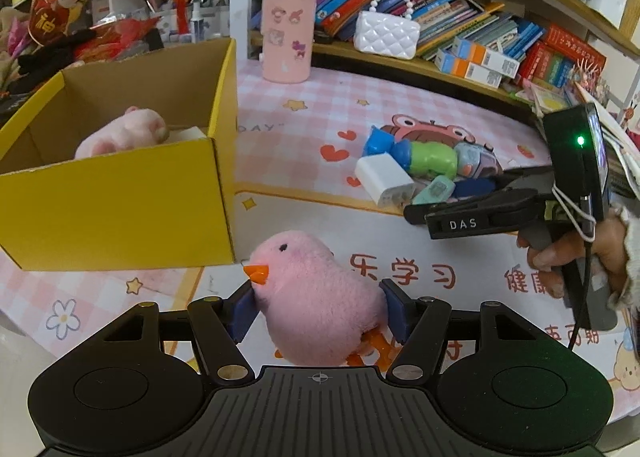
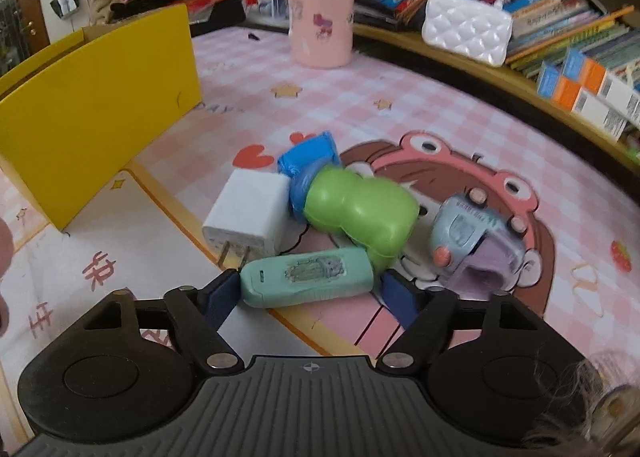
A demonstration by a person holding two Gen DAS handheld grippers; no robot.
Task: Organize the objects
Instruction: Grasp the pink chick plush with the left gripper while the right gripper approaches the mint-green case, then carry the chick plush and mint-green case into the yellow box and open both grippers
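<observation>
Two hand-held grippers work at once over the pink checked tabletop. The left hand-held gripper is partly closed on a pink plush chick, its blue pads pressing the soft body from both sides, beak toward the yellow box, which stands just ahead and to its left with a pink plush toy already inside. The left hand is plainly the nearer to the box.

The right hand-held gripper straddles a mint green eraser case; the case lies crosswise, its long axis running from one pad to the other, so the jaws meet it at its ends. Whether the pads already press on it cannot be told. Behind it lie a white charger plug and a green toy. The right gripper's side reads "DAS"; red Chinese characters are printed on the cloth.
</observation>
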